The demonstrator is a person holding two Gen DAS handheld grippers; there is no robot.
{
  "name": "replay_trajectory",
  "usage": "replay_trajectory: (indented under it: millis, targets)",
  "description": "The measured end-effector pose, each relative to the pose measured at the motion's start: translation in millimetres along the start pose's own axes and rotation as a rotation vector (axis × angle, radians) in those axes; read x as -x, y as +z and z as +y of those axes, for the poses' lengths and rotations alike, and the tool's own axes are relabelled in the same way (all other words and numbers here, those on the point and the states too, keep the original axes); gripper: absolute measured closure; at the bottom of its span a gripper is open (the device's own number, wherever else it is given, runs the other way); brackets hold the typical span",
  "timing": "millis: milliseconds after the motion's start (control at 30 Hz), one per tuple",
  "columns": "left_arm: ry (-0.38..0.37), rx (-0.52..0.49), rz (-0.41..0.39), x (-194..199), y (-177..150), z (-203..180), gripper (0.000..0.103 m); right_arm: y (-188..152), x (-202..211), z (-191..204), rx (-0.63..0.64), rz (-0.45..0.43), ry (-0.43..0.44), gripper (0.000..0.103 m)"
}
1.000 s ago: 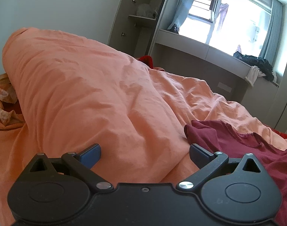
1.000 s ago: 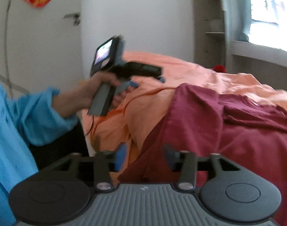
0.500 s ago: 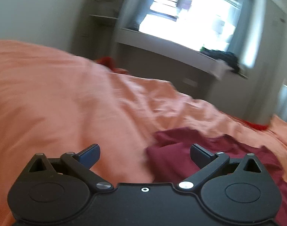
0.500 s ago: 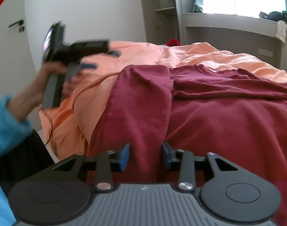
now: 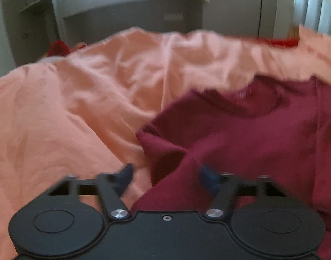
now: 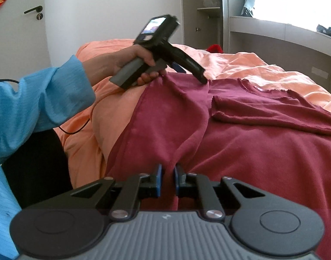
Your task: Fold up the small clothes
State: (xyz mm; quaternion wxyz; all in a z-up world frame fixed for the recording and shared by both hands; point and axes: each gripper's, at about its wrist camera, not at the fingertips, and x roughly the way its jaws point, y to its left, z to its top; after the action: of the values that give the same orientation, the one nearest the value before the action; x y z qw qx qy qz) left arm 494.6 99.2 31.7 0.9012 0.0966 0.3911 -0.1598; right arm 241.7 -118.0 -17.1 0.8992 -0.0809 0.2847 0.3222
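A dark red shirt (image 6: 263, 143) lies spread on the orange duvet (image 5: 68, 108) of the bed, filling the right wrist view from 2 to 6 o'clock. The right tongs (image 6: 167, 178) are closing, their blue pads pinching a ridge of the shirt's near edge. The left tongs (image 5: 166, 176), held by a hand (image 6: 133, 61) in a blue sleeve (image 6: 35, 99), are closing with the shirt's sleeve edge between them; the blur hides whether they press it.
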Motion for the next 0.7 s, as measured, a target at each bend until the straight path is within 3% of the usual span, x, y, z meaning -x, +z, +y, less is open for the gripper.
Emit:
replay_trajectory:
  millis: [33, 167, 333, 433, 533, 667, 700]
  targets:
    - [-0.013, 0.013, 0.019, -4, 0, 2, 0.084, 0, -1, 0, 0.0, 0.002, 0.0, 0.09]
    - [-0.065, 0.126, -0.05, 8, -7, 21, 0.093, 3, -2, -1, 0.011, 0.005, 0.005, 0.099]
    - [-0.128, 0.364, -0.255, 43, -26, 67, 0.095, 23, 10, -1, 0.1, -0.009, 0.005, 0.1]
    - [-0.122, 0.416, -0.322, 49, -37, 79, 0.094, 51, 18, -15, 0.175, -0.038, -0.019, 0.1]
    - [-0.126, 0.467, -0.305, 39, -38, 80, 0.094, 86, 15, -47, 0.243, -0.025, -0.078, 0.1]
    - [-0.131, 0.518, -0.258, 26, -36, 81, 0.091, 121, 0, -104, 0.215, 0.05, -0.109, 0.1]
    - [-0.131, 0.527, -0.25, 24, -36, 83, 0.085, 124, -6, -115, 0.191, 0.07, -0.1, 0.1]
